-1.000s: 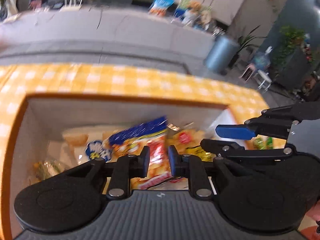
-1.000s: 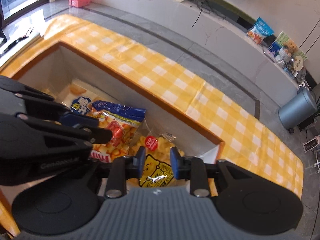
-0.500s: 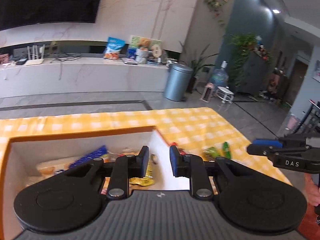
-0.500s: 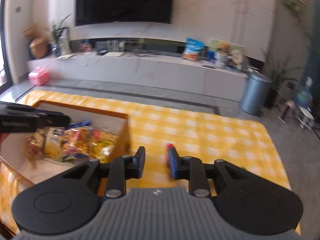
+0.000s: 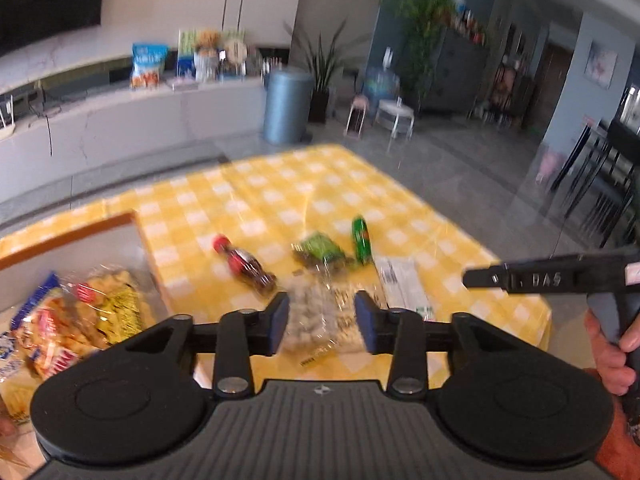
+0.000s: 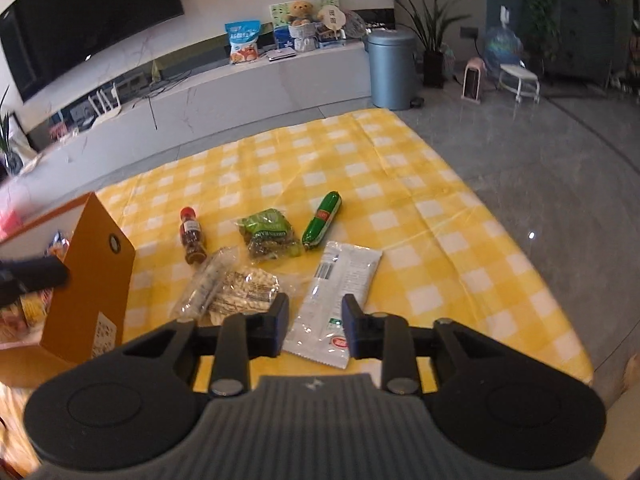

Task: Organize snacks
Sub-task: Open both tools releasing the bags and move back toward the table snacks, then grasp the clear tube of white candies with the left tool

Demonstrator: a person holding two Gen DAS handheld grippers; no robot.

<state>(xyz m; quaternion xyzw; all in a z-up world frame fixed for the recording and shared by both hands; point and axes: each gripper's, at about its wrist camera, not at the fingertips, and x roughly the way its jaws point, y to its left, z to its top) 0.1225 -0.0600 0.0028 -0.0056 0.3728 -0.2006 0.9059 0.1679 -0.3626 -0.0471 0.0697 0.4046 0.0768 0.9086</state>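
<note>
Both tools are spread and hold nothing. The left tool (image 5: 322,322) is held above the clear bag of pale pieces (image 5: 320,320), and the right tool (image 6: 314,326) is held over the near end of the white packet (image 6: 340,300). Five snacks are left on the yellow checked bench (image 6: 420,200): these two, the small dark bottle with the red cap (image 6: 192,236), the green bag (image 6: 268,238) and the green sausage-shaped stick (image 6: 322,220). Several bags are already gathered in the orange box (image 6: 92,280) at the left.

Several slips are judged possible. The clear bag is loose and crinkly, so only a fold of film may be pinched and the bag may sag or slide out on the way to the box. The white packet lies flat, so the fingertips may skate over it or catch the cloth beneath. The two tools are worked close together, so a collision is a risk if both are lowered at once. The bottle and the stick lie on their sides and may be rolled off if nudged. The left view is blurred, so the alignment over the bag cannot be confirmed.
</note>
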